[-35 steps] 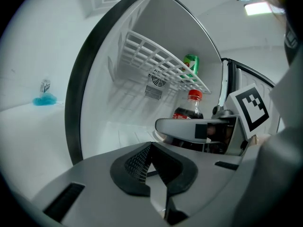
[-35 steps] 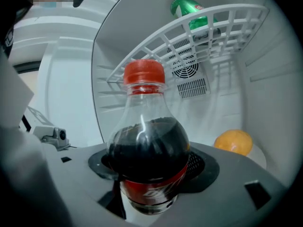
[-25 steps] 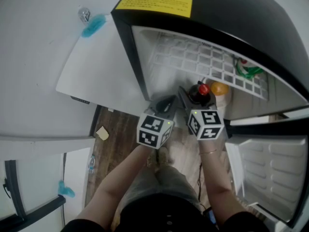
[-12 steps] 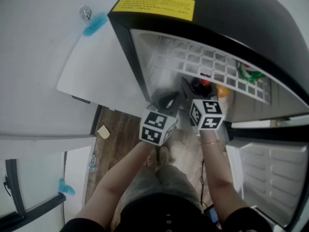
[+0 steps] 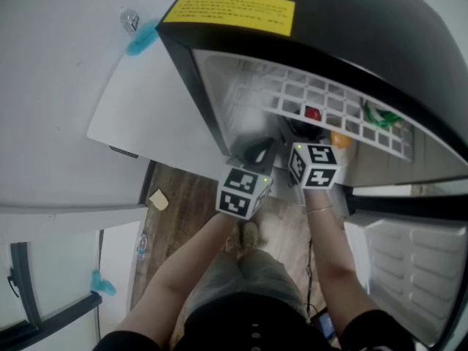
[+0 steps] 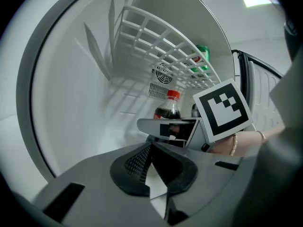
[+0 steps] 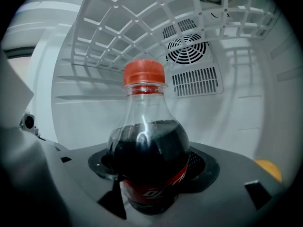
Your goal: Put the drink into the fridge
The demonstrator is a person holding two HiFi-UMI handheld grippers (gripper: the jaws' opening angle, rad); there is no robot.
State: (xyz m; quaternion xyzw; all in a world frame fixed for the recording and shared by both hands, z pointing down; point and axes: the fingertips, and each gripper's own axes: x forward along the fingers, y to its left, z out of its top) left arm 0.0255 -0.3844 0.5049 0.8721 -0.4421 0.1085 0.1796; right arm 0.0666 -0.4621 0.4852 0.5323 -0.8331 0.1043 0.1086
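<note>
The bottle [image 7: 147, 160] was clamped in the right tongs [image 7: 152, 193] inside the fridge [image 5: 208, 101]; in the head view only its cap was seen through the shelf [image 5: 322, 102]. The left tongs [image 6: 158, 186] were pressed together, empty

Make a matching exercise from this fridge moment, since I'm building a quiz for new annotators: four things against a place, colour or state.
Things:
1. cola bottle
2. left gripper
3. wire shelf
4. label

Places and states:
A. yellow, on the fridge's black top
B. jaws together, nothing between them
C. white, above the bottle inside the fridge
D. clamped between the jaws of the right gripper

Pairs: 1-D, 2-B, 3-C, 4-A
</note>
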